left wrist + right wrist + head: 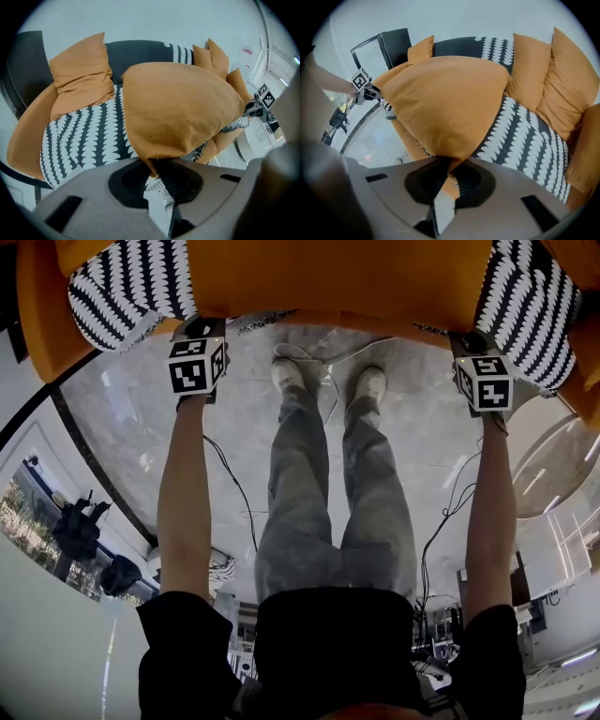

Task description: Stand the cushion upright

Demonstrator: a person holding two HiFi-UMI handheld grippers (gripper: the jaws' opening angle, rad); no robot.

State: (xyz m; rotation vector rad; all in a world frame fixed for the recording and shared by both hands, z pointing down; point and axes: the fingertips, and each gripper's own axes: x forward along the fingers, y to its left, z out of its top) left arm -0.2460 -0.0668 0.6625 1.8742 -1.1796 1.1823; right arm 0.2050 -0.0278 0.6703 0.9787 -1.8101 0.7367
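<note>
A large orange cushion (281,277) lies across the front of the sofa seat, and each gripper holds one of its near corners. My left gripper (154,171) is shut on the cushion's (178,108) left corner, with the fabric pinched between the dark pads. My right gripper (449,168) is shut on the right corner of the cushion (445,103) in the same way. In the head view the left gripper (199,338) and right gripper (480,357) reach under the cushion's front edge, and their fingertips are hidden there.
The sofa seat carries a black-and-white patterned cover (79,140). Other orange cushions lean at the back, one (82,75) on the left and two (562,79) on the right. Below the seat edge are the person's legs (328,484) and cables (234,484) on a marble floor.
</note>
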